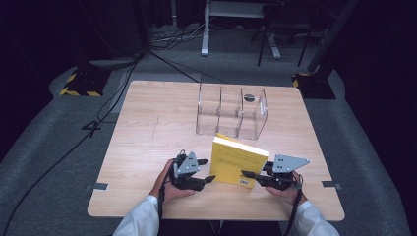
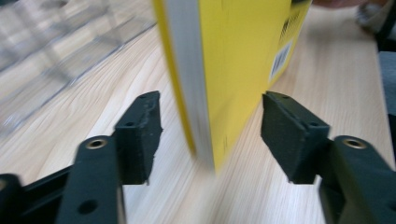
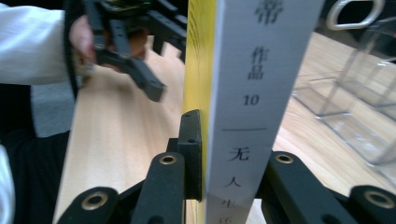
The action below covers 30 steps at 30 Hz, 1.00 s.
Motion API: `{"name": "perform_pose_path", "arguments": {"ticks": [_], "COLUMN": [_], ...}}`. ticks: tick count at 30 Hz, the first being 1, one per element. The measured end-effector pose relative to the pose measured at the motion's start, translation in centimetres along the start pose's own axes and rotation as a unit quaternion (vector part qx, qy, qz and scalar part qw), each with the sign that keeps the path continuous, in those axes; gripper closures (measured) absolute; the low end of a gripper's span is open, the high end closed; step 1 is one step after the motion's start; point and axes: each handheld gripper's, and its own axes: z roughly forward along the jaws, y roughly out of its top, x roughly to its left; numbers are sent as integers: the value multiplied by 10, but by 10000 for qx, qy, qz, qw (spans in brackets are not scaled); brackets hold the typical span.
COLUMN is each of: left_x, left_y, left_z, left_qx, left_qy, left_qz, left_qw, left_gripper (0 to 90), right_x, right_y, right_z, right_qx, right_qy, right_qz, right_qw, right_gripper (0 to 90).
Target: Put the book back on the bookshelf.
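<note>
Your right gripper (image 1: 251, 175) is clamped on the yellow book (image 1: 237, 160), pads pressing both covers beside the grey spine (image 3: 252, 107). That's why the book stands upright on its bottom edge instead of flopping flat. It sits on the near middle of the wooden table (image 1: 147, 128), just in front of the clear plastic organizer (image 1: 231, 112), which looks like where it's headed, since the compartments are upright slots and the book is already vertical to match.

Your left gripper (image 1: 209, 179) is at the book's left edge, jaws partly spread. In the left gripper view the pads (image 2: 140, 135) stand on either side of the page edge (image 2: 189, 79) with clear gaps, so nothing is held on that side. My read: you only steadied the book there, and the right grip carries it alone now.

One-sided grip low on the spine means the book could swing or tip. The organizer is light and may slide if bumped.
</note>
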Motion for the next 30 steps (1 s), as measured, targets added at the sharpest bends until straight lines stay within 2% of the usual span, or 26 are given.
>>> {"name": "perform_pose_path", "arguments": {"ticks": [1, 2, 3, 4, 6, 8, 9, 10, 14, 18, 19, 23, 24, 26, 27, 28, 30], "left_x": [1, 2, 3, 3, 7, 13, 16, 17, 19, 18, 19, 20, 20, 22, 22, 23, 24], "left_y": [-5, -11, -14, -14, -25, -38, -45, -49, -66, -75, -76, -82, -84, -85, -85, -85, -85], "left_z": [-5, -11, -14, -14, -25, -35, -41, -44, -61, -69, -70, -70, -70, -67, -67, -66, -66], "left_qx": [80, 234, 316, 316, 459, 584, 665, 693, 726, 851, 889, 799, 816, 1134, 1134, 1121, 1120], "left_qy": [64, 247, 315, 315, 605, 862, 1019, 1092, 1260, 1402, 1476, 1595, 1617, 1774, 1774, 1829, 1852], "left_qz": [-57, -95, -150, -150, -336, -698, -850, -942, -1336, -1428, -1397, -1651, -1756, -1861, -1861, -1911, -1902], "left_qw": [9999, 9994, 9989, 9989, 9965, 9921, 9889, 9871, 9803, 9761, 9751, 9700, 9677, 9597, 9597, 9578, 9576], "left_gripper": [372, 345, 299, 300, 300, 281, 260, 254, 222, 205, 204, 194, 194, 186, 164, 164, 162], "right_x": [-1, -3, -5, -5, -8, -11, -12, -14, -19, -23, -24, -28, -29, -31, -31, -32, -34], "right_y": [0, 0, -1, -1, -1, -2, -3, -3, -4, -4, -4, -4, -4, -4, -4, -3, -3], "right_z": [-2, -4, -6, -6, -9, -12, -14, -15, -20, -26, -27, -33, -35, -39, -39, -41, -47], "right_qx": [-15, -5, -23, -23, -15, -32, -37, -39, -27, -16, -9, -49, -81, -139, -139, -161, -241], "right_qy": [-63, -167, -277, -277, -410, -601, -671, -765, -1081, -1363, -1404, -1632, -1652, -1754, -1754, -1792, -1911], "right_qz": [12, 16, 50, 50, 95, 155, 184, 221, 322, 386, 396, 485, 515, 552, 552, 558, 576], "right_qw": [10000, 9999, 9996, 9996, 9991, 9981, 9976, 9968, 9936, 9899, 9893, 9854, 9849, 9829, 9829, 9821, 9796], "right_gripper": [761, 761, 761, 761, 762, 762, 762, 763, 763, 763, 763, 764, 764, 764, 764, 764, 764]}}
